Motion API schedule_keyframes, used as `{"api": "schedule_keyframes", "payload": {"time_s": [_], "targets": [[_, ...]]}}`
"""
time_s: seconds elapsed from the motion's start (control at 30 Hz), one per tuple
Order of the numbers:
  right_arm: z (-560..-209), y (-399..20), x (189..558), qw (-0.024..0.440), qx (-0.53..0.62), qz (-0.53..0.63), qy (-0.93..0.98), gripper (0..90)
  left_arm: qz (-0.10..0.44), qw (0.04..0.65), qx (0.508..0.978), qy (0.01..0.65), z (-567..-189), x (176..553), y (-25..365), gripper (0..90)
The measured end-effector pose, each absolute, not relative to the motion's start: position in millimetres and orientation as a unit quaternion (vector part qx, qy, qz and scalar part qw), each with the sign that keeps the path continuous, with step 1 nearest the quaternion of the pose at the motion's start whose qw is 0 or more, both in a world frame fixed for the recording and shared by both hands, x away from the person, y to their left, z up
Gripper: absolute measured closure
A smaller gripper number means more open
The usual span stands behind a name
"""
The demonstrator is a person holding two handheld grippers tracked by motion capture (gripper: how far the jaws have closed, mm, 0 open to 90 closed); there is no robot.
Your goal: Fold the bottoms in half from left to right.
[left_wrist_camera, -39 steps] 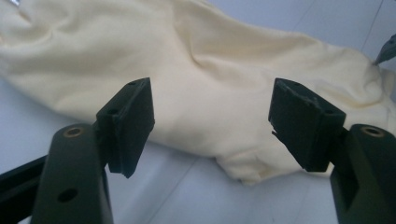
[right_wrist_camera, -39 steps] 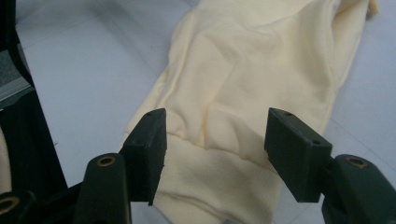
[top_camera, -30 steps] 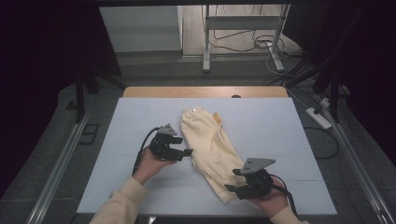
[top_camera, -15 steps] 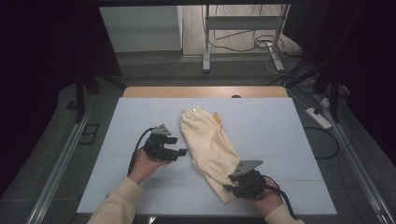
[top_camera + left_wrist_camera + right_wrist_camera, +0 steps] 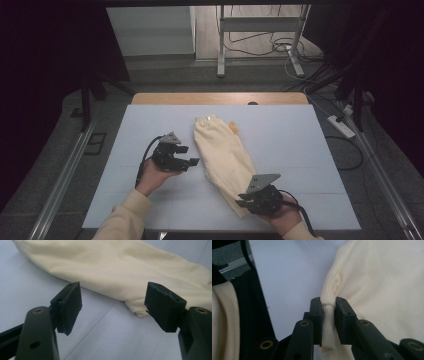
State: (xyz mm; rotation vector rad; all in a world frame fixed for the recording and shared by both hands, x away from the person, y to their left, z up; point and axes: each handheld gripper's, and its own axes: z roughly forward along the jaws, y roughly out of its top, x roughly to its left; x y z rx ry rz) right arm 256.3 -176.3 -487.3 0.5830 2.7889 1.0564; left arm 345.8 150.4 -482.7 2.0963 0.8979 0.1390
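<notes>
A cream garment (image 5: pixel 225 155) lies lengthwise on the pale table (image 5: pixel 300 145), one end far and one end near. My left gripper (image 5: pixel 189 156) rests just left of its middle. In the left gripper view this gripper (image 5: pixel 113 307) stands open, with a fold of the garment (image 5: pixel 130 267) just beyond the pads and nothing between them. My right gripper (image 5: pixel 241 201) sits at the garment's near end. Its jaws have just been closing, and in the right gripper view the gripper (image 5: pixel 328 307) pinches the ribbed hem (image 5: pixel 327 325) of the garment (image 5: pixel 382 290).
A wooden strip (image 5: pixel 215 98) runs along the table's far edge. A metal stand (image 5: pixel 220 50), cables and a power strip (image 5: pixel 341 126) are on the floor beyond and to the right. A cream sleeve (image 5: pixel 219 322) shows at the left of the right gripper view.
The right gripper has edged left onto the garment's near end and its jaws have closed on the hem. The left gripper has barely shifted and stays open.
</notes>
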Motion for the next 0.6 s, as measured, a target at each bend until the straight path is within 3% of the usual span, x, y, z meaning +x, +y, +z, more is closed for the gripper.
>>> {"api": "schedule_keyframes", "payload": {"time_s": [0.23,0.43,0.6], "targets": [[-494.5,-173.4,255.5,0.041,0.193,0.35,0.916,72.5,0.051,0.424,0.827,0.364,-481.6,345.8,156.5,29.3],[-489.8,-176.4,255.9,0.055,0.18,0.361,0.913,48.3,0.052,0.423,0.828,0.365,-482.3,346.2,158.0,29.1],[-477.5,-192.7,264.5,0.079,0.213,0.395,0.89,42.3,0.05,0.422,0.829,0.364,-483.1,346.4,157.9,29.0]]}}
